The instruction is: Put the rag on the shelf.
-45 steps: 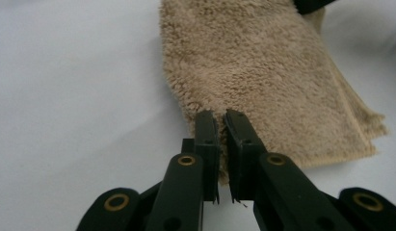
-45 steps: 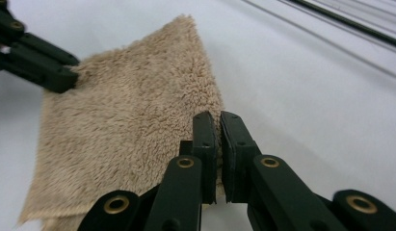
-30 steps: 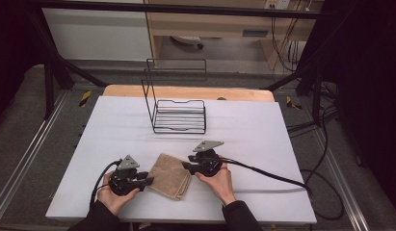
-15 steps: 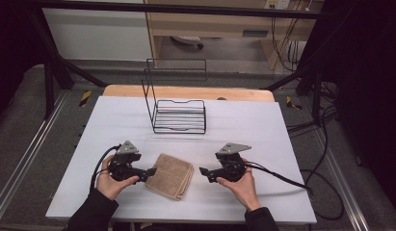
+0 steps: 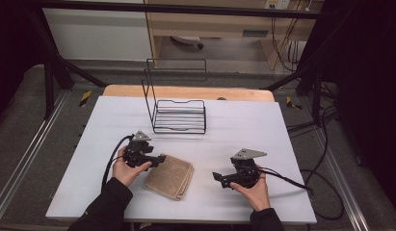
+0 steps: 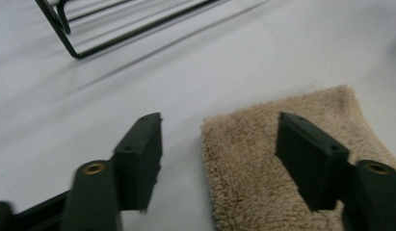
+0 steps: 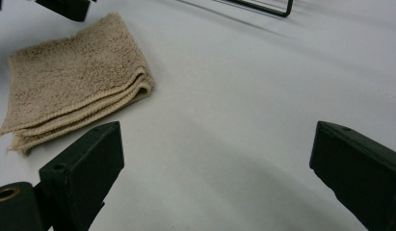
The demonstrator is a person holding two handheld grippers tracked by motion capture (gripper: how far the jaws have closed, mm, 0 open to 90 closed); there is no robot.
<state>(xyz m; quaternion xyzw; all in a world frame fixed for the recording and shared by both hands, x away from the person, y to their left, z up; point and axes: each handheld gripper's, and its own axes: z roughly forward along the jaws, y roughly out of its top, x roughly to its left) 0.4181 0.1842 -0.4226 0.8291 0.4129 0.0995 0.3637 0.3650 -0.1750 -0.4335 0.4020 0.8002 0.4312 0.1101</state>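
While I hold off the folded towel (image 5: 169, 176), left hand-held gripper (image 5: 159, 159) apart and just narrowing over its left edge, nothing clamped, right hand-held gripper (image 5: 218, 178) just widened, apart over bare desk (image 5: 263, 130).

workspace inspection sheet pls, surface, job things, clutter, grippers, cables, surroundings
surface: white table, bare apart from the items below
job's things: folded beige towel lying flat near the front edge
clutter: black wire rack standing at the back
grippers: left gripper open, one jaw over the towel's corner; right gripper open, apart from the towel; both have just been opening
cables: black cable trails from the right gripper
surroundings: grey floor, dark frame
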